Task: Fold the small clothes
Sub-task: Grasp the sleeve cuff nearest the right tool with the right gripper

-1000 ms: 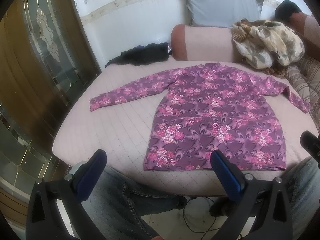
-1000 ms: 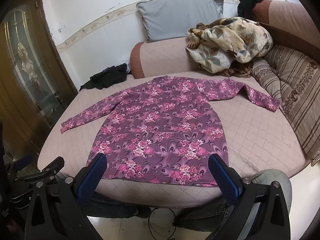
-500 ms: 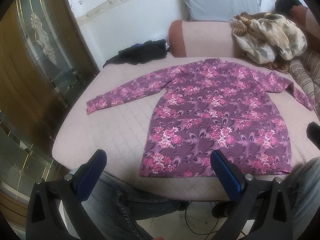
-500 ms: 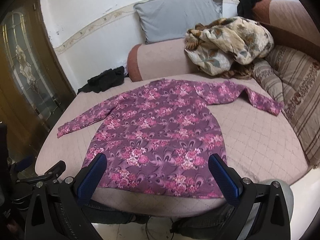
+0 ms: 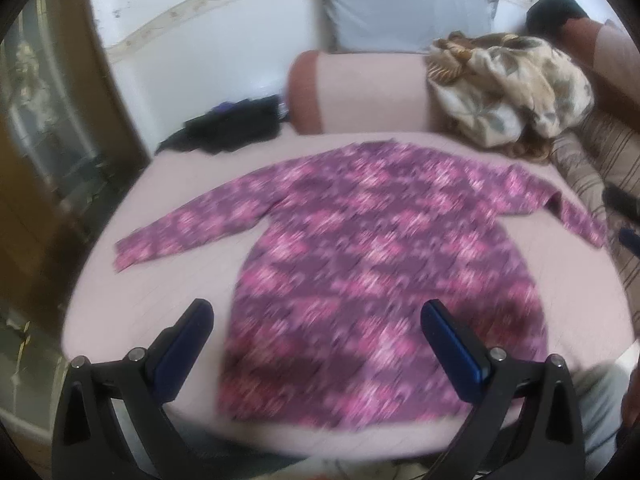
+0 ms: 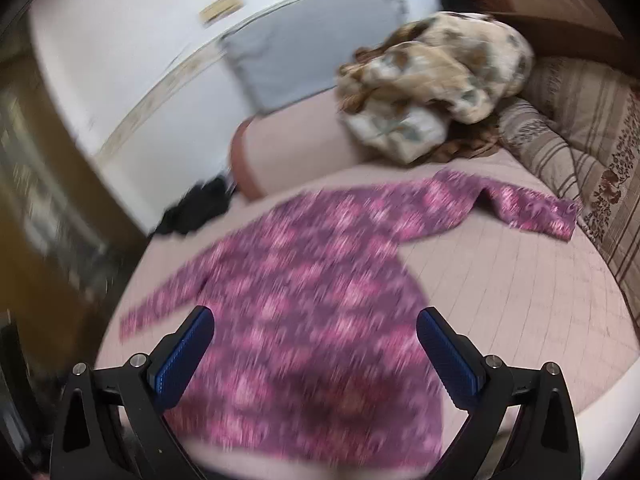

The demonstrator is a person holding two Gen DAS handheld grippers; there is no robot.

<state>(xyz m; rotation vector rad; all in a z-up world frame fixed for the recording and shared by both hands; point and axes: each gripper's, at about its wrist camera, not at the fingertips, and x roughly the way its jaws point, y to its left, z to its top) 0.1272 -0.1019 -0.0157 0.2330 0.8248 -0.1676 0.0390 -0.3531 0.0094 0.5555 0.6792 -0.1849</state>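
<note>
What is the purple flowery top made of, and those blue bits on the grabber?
The purple flowery top looks like thin, soft printed cloth: it lies limp and flat on the bed, matte; blur hides the weave. The blue pads on the right gripper look like ribbed rubber or plastic, judging by their fine ridges.

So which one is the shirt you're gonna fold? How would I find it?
Look at the big pink bed. Spread flat across its middle, both sleeves out, lies the purple flowered top. The dark clothes behind it are bunched up and the beige blanket is heaped by the cushions; only the top is pink-and-purple.
</note>
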